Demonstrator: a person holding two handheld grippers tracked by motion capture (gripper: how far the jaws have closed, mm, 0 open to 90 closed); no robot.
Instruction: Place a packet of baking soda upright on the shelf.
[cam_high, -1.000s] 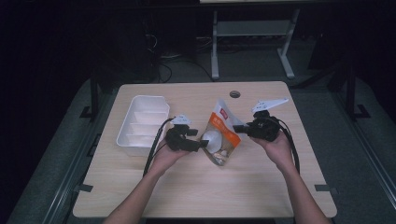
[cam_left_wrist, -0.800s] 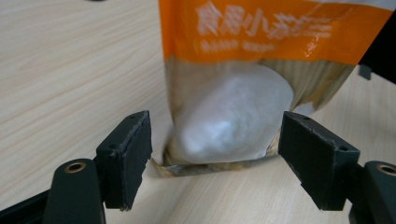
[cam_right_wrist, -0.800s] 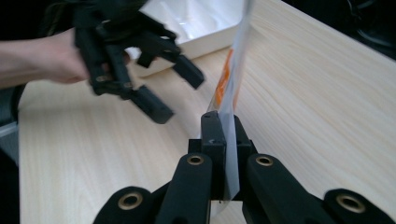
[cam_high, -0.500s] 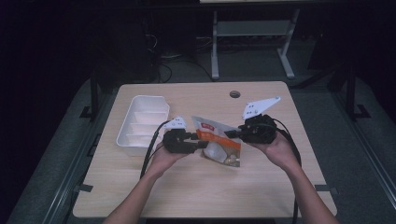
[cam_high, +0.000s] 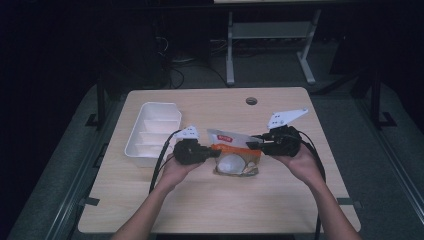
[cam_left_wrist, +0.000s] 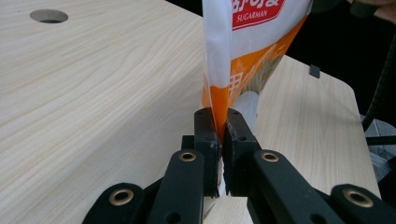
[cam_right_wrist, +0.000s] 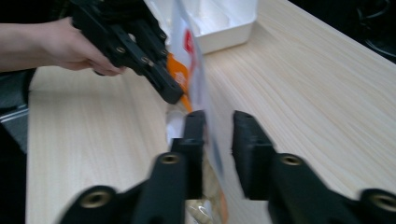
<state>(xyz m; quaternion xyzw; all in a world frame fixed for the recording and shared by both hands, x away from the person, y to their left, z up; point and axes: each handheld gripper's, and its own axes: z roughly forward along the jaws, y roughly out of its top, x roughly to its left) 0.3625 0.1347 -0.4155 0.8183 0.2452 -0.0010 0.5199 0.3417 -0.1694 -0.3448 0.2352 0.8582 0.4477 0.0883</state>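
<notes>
An orange and white snack bag (cam_high: 234, 150) with a red label hangs just above the table between both grippers. My left gripper (cam_high: 216, 152) has just been closing and is shut on the bag's orange edge (cam_left_wrist: 218, 105), the pads pinching the film. My right gripper (cam_high: 250, 145) holds the opposite end of the span; its jaws have just been opening and stand apart, with the bag's thin edge (cam_right_wrist: 205, 116) loose between them in the right gripper view (cam_right_wrist: 218, 119). There the left gripper (cam_right_wrist: 161, 86) also shows, clamped on the bag.
A white divided tray (cam_high: 150, 107) sits at the left of the wooden table (cam_high: 210, 210), close behind the left hand. A round cable hole (cam_high: 251, 100) lies near the far edge. Cables trail from both grippers toward the front.
The bag went from upright in the right gripper to lying level between both. The left jaws closed onto its edge. The right jaws parted and that hand drew slightly right.
</notes>
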